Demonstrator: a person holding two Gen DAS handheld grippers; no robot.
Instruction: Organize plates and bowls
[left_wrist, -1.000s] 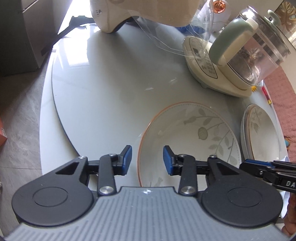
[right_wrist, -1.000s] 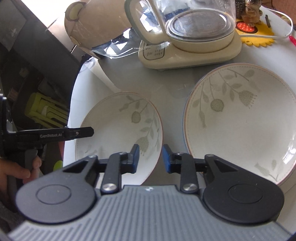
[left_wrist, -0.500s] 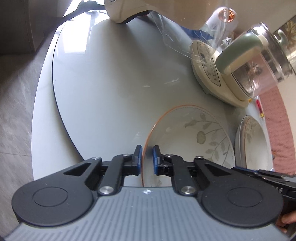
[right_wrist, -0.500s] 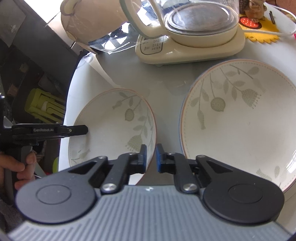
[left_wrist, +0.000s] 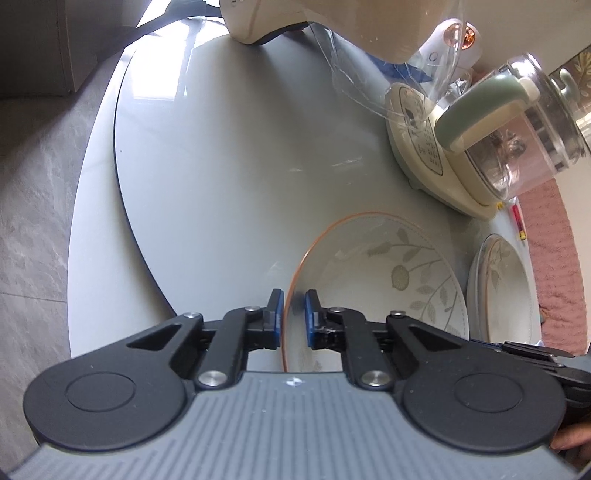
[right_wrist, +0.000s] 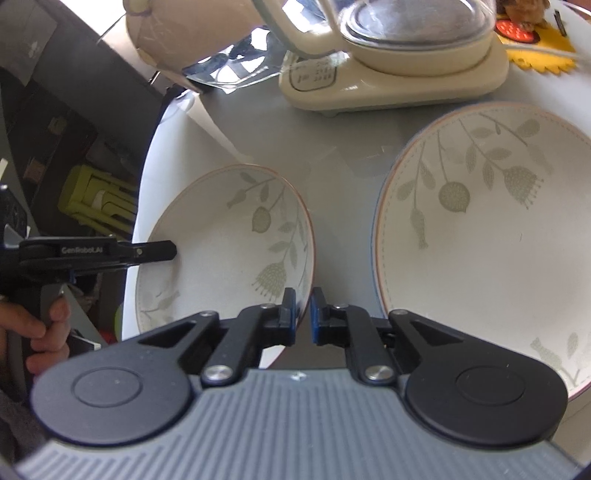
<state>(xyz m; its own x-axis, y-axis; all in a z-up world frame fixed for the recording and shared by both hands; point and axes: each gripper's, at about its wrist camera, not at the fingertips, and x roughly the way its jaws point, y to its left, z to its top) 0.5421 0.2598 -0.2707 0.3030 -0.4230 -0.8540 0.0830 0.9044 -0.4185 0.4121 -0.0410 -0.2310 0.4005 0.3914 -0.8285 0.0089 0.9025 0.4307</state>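
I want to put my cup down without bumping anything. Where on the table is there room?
The biggest bare patch is the grey turntable left of the bowl and in front of the cream appliance. It is crowded on the other side: bowl, plate and kettle base sit close, with only a narrow strip between bowl and plate.

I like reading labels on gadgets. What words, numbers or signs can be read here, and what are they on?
"GenRobot.AI": white lettering on the left gripper, on its black finger.
Kettle base: printed control panel, too blurred to read.
Small white logo on a dark panel: too small to make out.
Bowl and plate: leaf patterns only, no text.
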